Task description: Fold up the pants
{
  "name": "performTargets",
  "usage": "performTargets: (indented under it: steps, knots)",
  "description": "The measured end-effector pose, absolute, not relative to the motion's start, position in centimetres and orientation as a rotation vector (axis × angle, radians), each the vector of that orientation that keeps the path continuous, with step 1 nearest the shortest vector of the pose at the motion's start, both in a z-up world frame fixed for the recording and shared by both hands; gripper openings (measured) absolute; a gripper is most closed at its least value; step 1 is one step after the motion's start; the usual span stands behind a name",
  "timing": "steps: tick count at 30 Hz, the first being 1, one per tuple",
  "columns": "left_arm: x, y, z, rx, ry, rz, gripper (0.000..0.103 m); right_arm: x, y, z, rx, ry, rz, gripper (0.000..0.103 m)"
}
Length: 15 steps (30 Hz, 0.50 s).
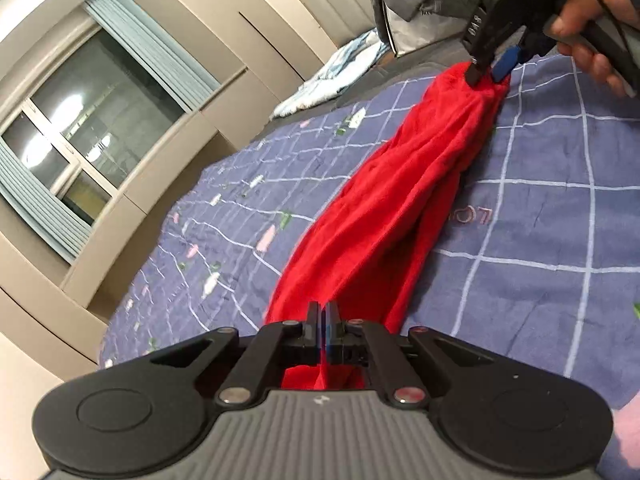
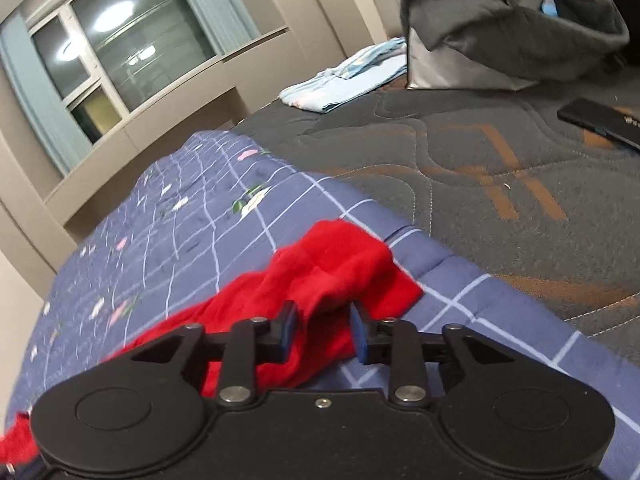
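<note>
Red pants point(image 1: 404, 208) lie stretched in a long bunched strip across a blue checked quilt point(image 1: 540, 208). My left gripper point(image 1: 325, 312) is shut on the near end of the pants, with red cloth pinched between its fingers. My right gripper point(image 1: 489, 72) is at the far end of the pants, seen in the left wrist view. In the right wrist view my right gripper point(image 2: 325, 320) is partly open with its fingers either side of the red cloth point(image 2: 332, 264), which lies on the quilt point(image 2: 168, 220).
A dark grey quilted mattress point(image 2: 480, 160) lies beyond the quilt's edge. On it are folded light-blue clothes point(image 2: 344, 80), a grey garment pile point(image 2: 516, 20) and a black phone point(image 2: 600, 120). A window point(image 1: 88, 120) and beige wall panels are on the left.
</note>
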<state>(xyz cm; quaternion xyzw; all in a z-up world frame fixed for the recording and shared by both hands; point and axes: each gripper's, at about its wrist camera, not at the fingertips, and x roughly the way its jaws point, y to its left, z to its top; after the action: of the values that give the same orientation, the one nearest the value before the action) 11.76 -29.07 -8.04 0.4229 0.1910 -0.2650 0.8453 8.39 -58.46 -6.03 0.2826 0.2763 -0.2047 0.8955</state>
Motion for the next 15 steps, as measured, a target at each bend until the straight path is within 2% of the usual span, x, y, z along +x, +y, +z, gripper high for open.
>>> performTargets:
  steps: [1,2,3,4,5,6,10,14,15]
  knots:
    - [11.8,-29.2,-8.1,0.883,0.418,-0.566,0.001,8.5,-58.7,-6.0,0.592,0.571,-0.443,0.042]
    - [11.8,-29.2,-8.1,0.875,0.433,-0.57,0.0,8.8,-58.9,-6.1,0.587,0.578,-0.464,0.042]
    - [11.9,-29.3,-8.1,0.865,0.45,-0.571,0.0,8.9,-59.1,-6.1,0.58,0.588,-0.476,0.036]
    - [11.9,-29.3,-8.1,0.853,0.463,-0.569,0.0,9.4,-59.2,-6.0,0.574,0.595,-0.478,0.02]
    - [11.8,-29.3,-8.0,0.839,0.474,-0.57,0.0,9.7,-59.3,-5.9,0.558,0.598,-0.476,0.013]
    - [11.6,-29.3,-7.8,0.824,0.478,-0.571,0.0,9.9,-59.1,-5.6,0.536,0.597,-0.477,0.011]
    - [11.2,-29.6,-7.8,0.816,0.484,-0.575,0.0,9.2,-58.3,-3.8,0.436,0.539,-0.499,0.009]
    - [12.1,-29.6,-8.5,0.784,0.547,-0.569,0.0,9.2,-58.9,-4.6,0.422,0.575,-0.531,0.009]
    - [12.3,-29.5,-8.2,0.76,0.563,-0.57,0.006,9.5,-58.9,-5.0,0.414,0.591,-0.528,0.009]
